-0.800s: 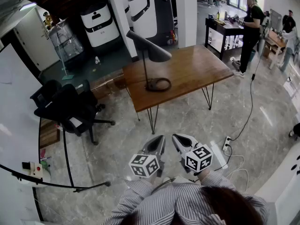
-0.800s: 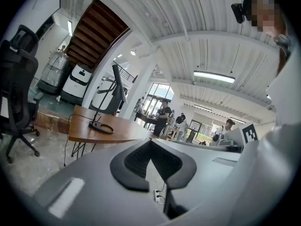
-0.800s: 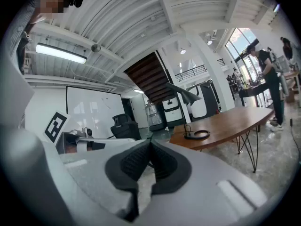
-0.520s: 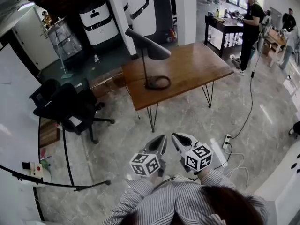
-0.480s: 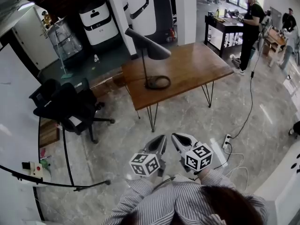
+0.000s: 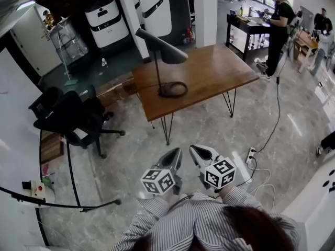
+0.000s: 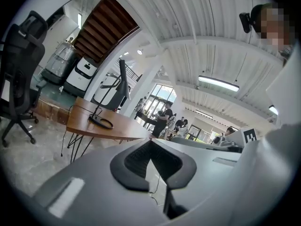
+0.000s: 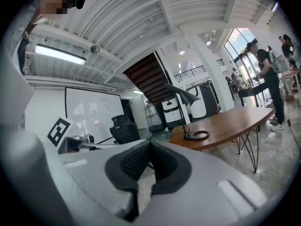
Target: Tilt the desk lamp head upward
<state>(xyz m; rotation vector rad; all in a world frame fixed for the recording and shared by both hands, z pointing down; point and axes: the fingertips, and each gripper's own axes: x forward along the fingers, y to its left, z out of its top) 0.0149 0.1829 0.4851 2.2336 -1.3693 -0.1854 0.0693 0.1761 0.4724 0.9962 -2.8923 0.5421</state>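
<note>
The black desk lamp [image 6: 161, 47] stands on a wooden table [image 6: 214, 72] across the floor, its cone head tilted downward on a thin stem above a ring base [image 6: 172, 89]. Both grippers are held close to the person's chest, far from the lamp. The left gripper [image 6: 176, 154] and right gripper [image 6: 194, 150] point towards the table, both shut with nothing between the pads. In the left gripper view the lamp [image 7: 123, 79] shows beyond the shut left gripper [image 7: 151, 142]. In the right gripper view the lamp [image 8: 184, 94] shows past the shut right gripper [image 8: 150, 144].
A black office chair [image 6: 70, 120] stands left of the table. White machines [image 6: 107, 20] line the back wall. A person [image 6: 277, 25] stands at a dark desk far right. A power strip [image 6: 250, 156] and cable lie on the stone floor near the right gripper.
The head view has shifted slightly, so table and lamp sit a little further left and up in it. Both grippers stay shut, side by side.
</note>
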